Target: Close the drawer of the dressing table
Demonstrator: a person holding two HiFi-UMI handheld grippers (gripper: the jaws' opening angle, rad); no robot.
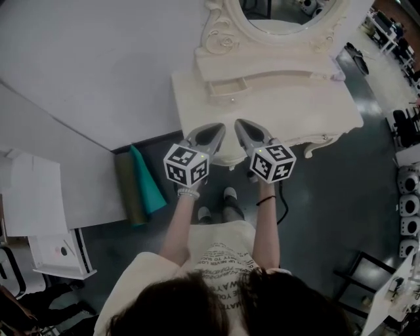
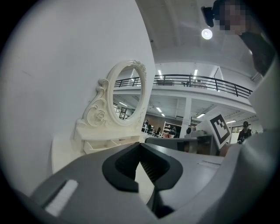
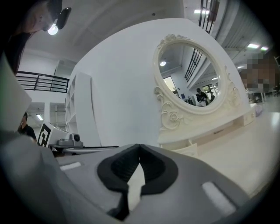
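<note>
Loose white papers (image 1: 29, 197) lie at far left on a low white surface. Near them, a teal roll (image 1: 147, 180) rests on the dark floor against the foot of a white wall panel (image 1: 98, 59).

At centre, a person stands facing a cream dressing table (image 1: 315, 98) and holds a gripper level in each hand. The left gripper (image 1: 218, 128) reaches over the table's front edge, its marker cube (image 1: 186, 164) toward the person. Its dark fingers (image 2: 124, 168) are clenched tip to tip with nothing between them.

The drawer (image 1: 228, 87), a small one in the low tier under the oval mirror (image 1: 289, 13), sits pulled out beyond both tips and apart from them. In the left gripper view it lies ahead and to the left; in the right gripper view it lies ahead and to the right.

The right gripper (image 1: 240, 123) is just beside its partner, the two tips angled toward each other over the same front edge. Its fingers (image 3: 153, 170) are likewise pressed together and empty. Whether either tip touches the table top cannot be told. A black cable (image 1: 283, 210) trails on the floor at the person's right.
</note>
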